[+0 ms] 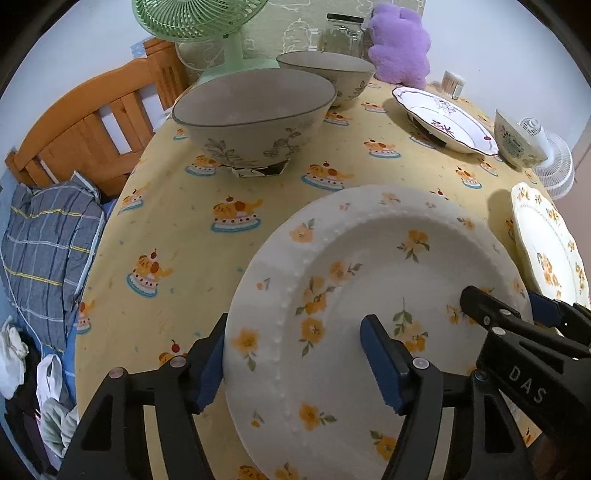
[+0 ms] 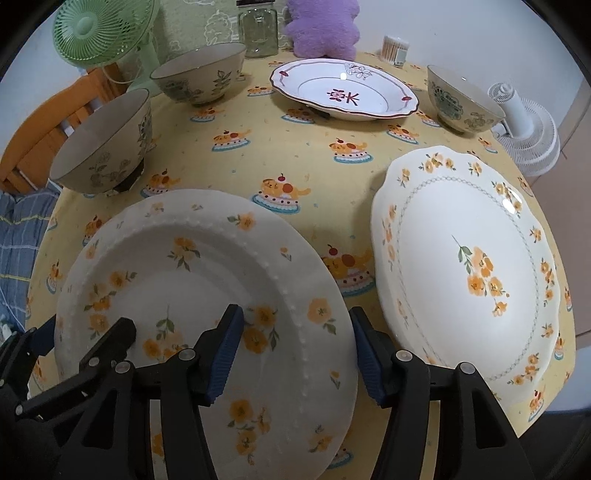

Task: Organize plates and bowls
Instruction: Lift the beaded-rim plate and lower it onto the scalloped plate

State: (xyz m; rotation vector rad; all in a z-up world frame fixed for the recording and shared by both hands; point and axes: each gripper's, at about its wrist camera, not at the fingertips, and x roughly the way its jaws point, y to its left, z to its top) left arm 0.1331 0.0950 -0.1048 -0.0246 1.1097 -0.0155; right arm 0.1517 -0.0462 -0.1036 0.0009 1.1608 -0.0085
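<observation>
Left gripper (image 1: 295, 354) jaws straddle the beaded floral plate's (image 1: 369, 258) left rim; right gripper (image 2: 295, 350) straddles its right rim; whether pads press, cannot tell. Scalloped plate (image 2: 461, 258) lower right; grey bowls (image 2: 107, 147) upper left.

- A lived-in home, likely a bedroom.
- A wooden bed frame (image 1: 85, 125) and plaid bedding (image 1: 48, 258) lie at nine o'clock.
- A cartoon-print cloth covers the bench (image 1: 177, 236).
- At twelve o'clock stand a green fan (image 1: 207, 22) and a purple plush toy (image 1: 400, 44).
</observation>
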